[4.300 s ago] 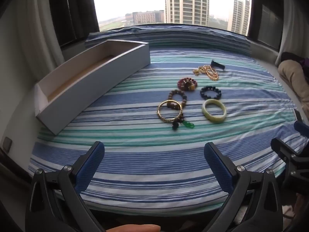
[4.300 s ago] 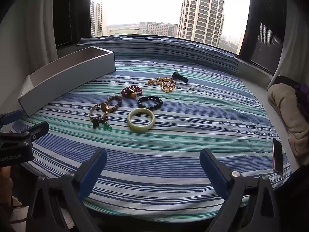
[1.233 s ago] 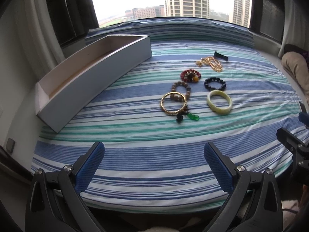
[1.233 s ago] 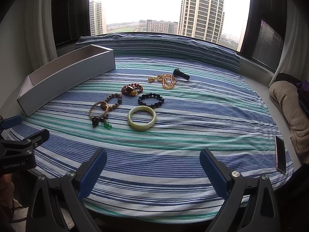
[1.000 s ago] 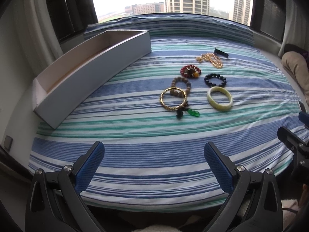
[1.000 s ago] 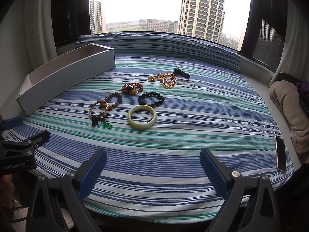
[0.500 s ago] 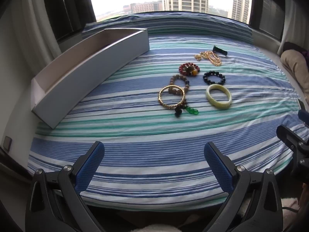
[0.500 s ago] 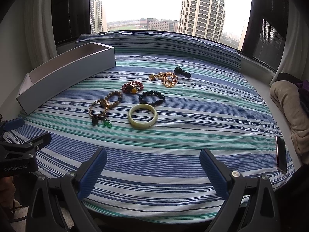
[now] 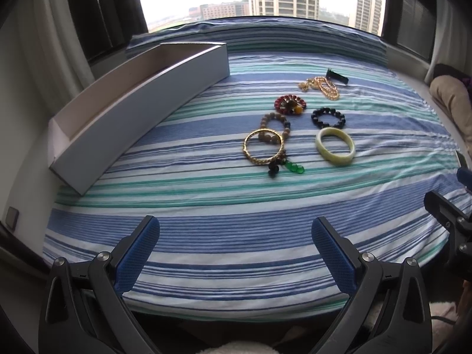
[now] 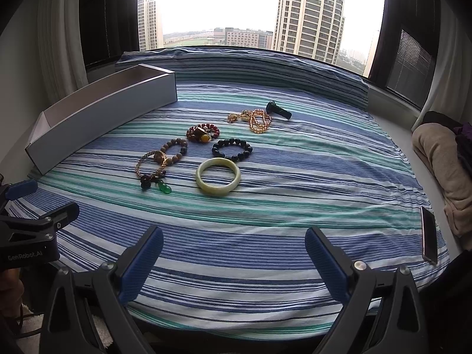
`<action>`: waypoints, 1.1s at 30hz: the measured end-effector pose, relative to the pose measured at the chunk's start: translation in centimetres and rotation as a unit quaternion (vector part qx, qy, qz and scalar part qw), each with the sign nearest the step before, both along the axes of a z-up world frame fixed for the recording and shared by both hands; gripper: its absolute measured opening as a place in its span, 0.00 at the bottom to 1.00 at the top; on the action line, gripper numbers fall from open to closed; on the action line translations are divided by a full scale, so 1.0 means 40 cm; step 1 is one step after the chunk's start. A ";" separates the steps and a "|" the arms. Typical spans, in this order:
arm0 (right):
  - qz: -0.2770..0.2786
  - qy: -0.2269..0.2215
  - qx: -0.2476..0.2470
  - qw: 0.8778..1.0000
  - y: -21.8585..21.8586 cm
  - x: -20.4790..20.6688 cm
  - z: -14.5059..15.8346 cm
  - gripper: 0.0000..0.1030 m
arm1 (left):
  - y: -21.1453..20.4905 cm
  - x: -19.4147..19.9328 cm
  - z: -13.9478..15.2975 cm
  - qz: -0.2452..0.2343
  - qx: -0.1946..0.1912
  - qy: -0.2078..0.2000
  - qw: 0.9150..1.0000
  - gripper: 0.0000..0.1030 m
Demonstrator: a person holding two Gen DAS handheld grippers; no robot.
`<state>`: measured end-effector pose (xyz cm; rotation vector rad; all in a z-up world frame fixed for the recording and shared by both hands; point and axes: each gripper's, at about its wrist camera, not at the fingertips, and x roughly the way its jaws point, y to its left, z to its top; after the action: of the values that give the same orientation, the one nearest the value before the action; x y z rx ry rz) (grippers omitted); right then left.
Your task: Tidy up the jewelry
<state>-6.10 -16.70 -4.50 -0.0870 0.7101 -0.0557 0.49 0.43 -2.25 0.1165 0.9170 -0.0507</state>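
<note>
Left claw [image 9: 235,246] and right claw [image 10: 234,250]: both spread apart, empty. Ahead on the striped bed sheet [image 10: 295,206]: pale green jade bangle [image 10: 217,176]; far left, long white cardboard box [image 9: 141,100]. Path unobstructed.

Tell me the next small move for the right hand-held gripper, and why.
Probably ease the right hand-held gripper forward toward the pale green bangle. Its jaws are open and empty, the bangle lies apart from the other bracelets and nearest to it, and the white box holds no jewelry that shows.
</note>
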 end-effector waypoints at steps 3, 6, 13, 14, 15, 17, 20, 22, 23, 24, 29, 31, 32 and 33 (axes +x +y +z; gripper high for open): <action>0.001 -0.001 -0.001 1.000 0.001 0.001 0.002 0.96 | 0.001 -0.002 0.001 0.001 0.000 -0.002 1.000 0.99; 0.002 0.000 -0.002 1.000 0.000 0.002 0.002 0.96 | 0.003 -0.002 0.000 0.002 0.004 -0.005 1.000 0.99; 0.002 0.002 -0.004 1.000 0.002 0.005 -0.001 0.96 | 0.003 0.000 -0.001 0.003 0.008 -0.006 1.000 0.99; 0.002 0.002 -0.004 1.000 0.002 0.005 -0.001 0.96 | 0.003 0.000 0.000 0.003 0.008 -0.007 1.000 0.99; 0.002 0.002 -0.004 1.000 0.002 0.005 -0.001 0.96 | 0.004 0.000 0.000 0.003 0.008 -0.007 1.000 0.99; 0.002 0.002 -0.005 1.000 0.003 0.005 -0.001 0.96 | 0.005 0.000 0.000 0.004 0.008 -0.007 1.000 0.99; 0.002 0.002 -0.005 1.000 0.004 0.006 -0.002 0.96 | 0.007 0.003 0.000 0.005 0.007 -0.005 1.000 0.99; 0.002 0.002 -0.005 1.000 0.004 0.006 -0.002 0.96 | 0.009 0.003 0.001 0.006 0.005 -0.004 1.000 0.99; 0.002 0.002 -0.005 1.000 0.004 0.006 -0.002 0.96 | 0.011 0.004 0.001 0.007 0.003 -0.003 1.000 0.99; 0.002 0.002 -0.005 1.000 0.004 0.006 -0.002 0.96 | 0.012 0.004 0.001 0.008 0.001 -0.003 1.000 0.99; 0.004 0.004 -0.005 1.000 0.004 0.008 -0.003 0.96 | 0.011 0.007 -0.008 0.007 0.003 0.004 1.000 0.99; 0.004 0.006 -0.005 1.000 0.006 0.009 -0.003 0.96 | 0.011 0.009 -0.013 0.007 0.003 0.009 1.000 0.99; 0.006 0.007 -0.005 1.000 0.006 0.010 -0.004 0.96 | 0.012 0.011 -0.016 0.009 0.002 0.012 1.000 0.99; 0.008 0.008 -0.003 1.000 0.006 0.010 -0.005 0.96 | 0.015 0.013 -0.019 0.009 -0.001 0.015 1.000 0.99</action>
<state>-5.69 -16.48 -4.72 -0.0988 0.7243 -0.0425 1.01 1.02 -3.00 0.1057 0.9474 -0.0356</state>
